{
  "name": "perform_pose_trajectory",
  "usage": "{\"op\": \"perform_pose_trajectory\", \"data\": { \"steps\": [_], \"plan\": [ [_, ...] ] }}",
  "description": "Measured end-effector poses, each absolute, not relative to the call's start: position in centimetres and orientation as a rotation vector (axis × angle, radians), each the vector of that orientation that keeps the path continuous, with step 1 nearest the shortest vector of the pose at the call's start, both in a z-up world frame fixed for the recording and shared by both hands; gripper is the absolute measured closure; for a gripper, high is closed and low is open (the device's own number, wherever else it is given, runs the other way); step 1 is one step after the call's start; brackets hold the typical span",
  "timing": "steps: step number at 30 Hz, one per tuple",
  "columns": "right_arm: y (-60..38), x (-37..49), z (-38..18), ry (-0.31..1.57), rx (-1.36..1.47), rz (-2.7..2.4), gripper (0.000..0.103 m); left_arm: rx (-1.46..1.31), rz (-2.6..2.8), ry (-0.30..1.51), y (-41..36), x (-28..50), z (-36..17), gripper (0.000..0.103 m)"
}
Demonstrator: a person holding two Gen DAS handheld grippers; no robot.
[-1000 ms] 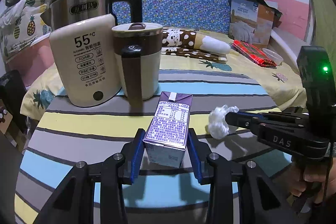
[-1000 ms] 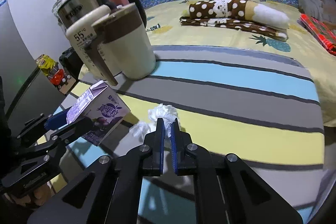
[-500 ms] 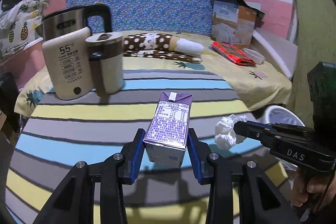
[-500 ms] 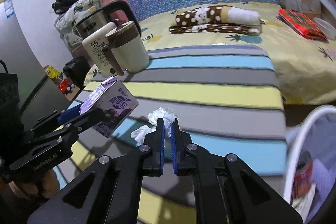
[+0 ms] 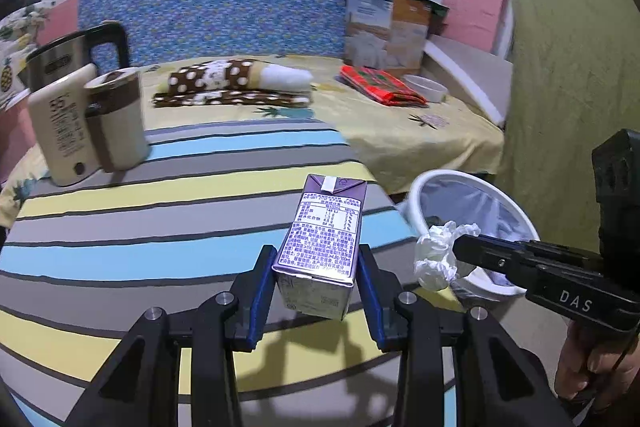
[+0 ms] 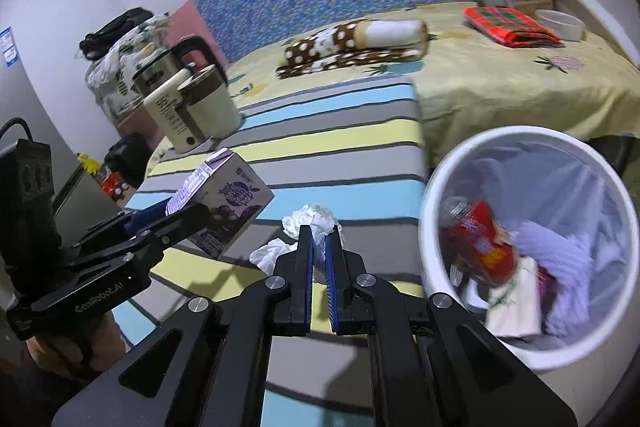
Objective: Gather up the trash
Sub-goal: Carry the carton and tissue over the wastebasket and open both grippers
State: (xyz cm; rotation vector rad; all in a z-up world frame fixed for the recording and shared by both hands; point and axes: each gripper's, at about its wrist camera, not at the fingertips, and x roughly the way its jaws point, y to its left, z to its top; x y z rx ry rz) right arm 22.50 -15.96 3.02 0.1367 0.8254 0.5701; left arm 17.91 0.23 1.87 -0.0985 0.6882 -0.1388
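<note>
- At the far left of the striped tabletop (image 5: 120,259), a steel electric kettle with a black handle (image 5: 72,51), a cream bottle warmer with printed text (image 5: 60,131) and a cream and brown lidded mug (image 5: 120,123) stand close together near the back left edge.
- From there rightward, the grey, yellow and blue striped cloth lies bare up to the carton, so the middle of the tabletop offers open room.
- The left tongs (image 5: 316,275) grip a purple rectangular drink carton (image 5: 324,235) by its two side faces, blue pads pressed on it. The carton is lifted off the cloth, its shadow falling below it, near the right edge of the tabletop.
- Behind the tabletop, a yellow pineapple-print bed (image 5: 420,139) carries a brown polka-dot folded blanket (image 5: 232,83) and a red plaid folded cloth (image 5: 384,87).
- The right tongs (image 6: 319,247) are closed on a crumpled white tissue (image 6: 316,219), which bulges out past the tips. In the left wrist view the tissue (image 5: 436,255) hangs at the tabletop's right edge, just in front of the bin rim.
- At the right, a white round trash bin lined with a pale bag (image 6: 460,163) stands just beside the tabletop's right edge, lower than it, mouth open upward.
- Inside it lie a red can (image 6: 480,247) and pale wrappers.
- Between bin and bed runs a narrow dark gap.
</note>
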Motion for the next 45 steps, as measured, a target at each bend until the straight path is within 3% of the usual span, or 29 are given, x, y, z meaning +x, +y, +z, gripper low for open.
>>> {"op": "perform_pose_trajectory", "data": {
  "steps": [31, 34, 38, 45],
  "plan": [
    [-28.7, 22.9, 0.0, 0.852, 0.243, 0.216, 0.095, 0.011, -0.416, 0.753, -15.6, 23.1, -0.3, 0.063],
    [-29.2, 23.0, -0.3, 0.863, 0.248, 0.207, 0.089, 0.014, -0.432, 0.765, -16.2, 23.8, -0.7, 0.063],
    [-29.4, 22.6, -0.1, 0.853, 0.244, 0.205, 0.065, 0.005, -0.451, 0.77, -16.6, 24.3, -0.8, 0.062],
    [-29.1, 22.0, 0.6, 0.833, 0.219, 0.206, 0.061, -0.003, -0.448, 0.758, -16.3, 23.5, -0.5, 0.062]
  ]
}}
